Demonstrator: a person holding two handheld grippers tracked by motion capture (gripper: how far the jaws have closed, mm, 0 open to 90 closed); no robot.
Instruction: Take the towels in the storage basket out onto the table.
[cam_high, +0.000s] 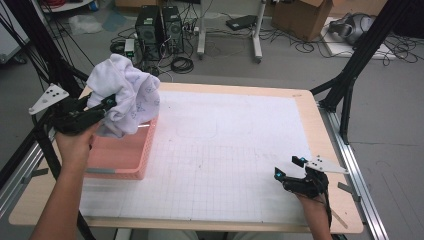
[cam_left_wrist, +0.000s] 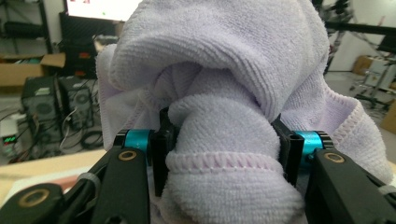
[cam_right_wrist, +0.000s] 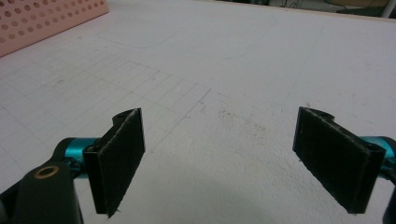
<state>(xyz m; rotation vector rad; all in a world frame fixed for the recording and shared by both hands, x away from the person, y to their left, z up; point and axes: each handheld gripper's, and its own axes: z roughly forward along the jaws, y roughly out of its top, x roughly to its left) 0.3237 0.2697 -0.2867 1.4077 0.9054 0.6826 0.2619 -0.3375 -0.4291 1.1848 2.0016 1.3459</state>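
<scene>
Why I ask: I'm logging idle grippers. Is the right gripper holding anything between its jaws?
No, the right gripper has its jaws wide apart with only the bare white mat between them.

The towel (cam_high: 125, 92) is soft terry cloth, pale lilac-white, with a looped, fuzzy pile and a stitched hem. The basket (cam_high: 122, 155) beneath it looks like matt pink plastic, its wall pierced with small round holes. Beside the basket, the surface (cam_high: 320, 130) shows a pale wood edge, smooth and matt, under a white sheet with a faint printed grid, scuffed and smudged in places. The left hand-held gripper (cam_left_wrist: 224, 144) has matt black pads, glossy black plastic arms, brass-coloured rivets and shiny teal metal. The right hand-held gripper (cam_right_wrist: 219, 158) has rough, felt-like black pads.
</scene>
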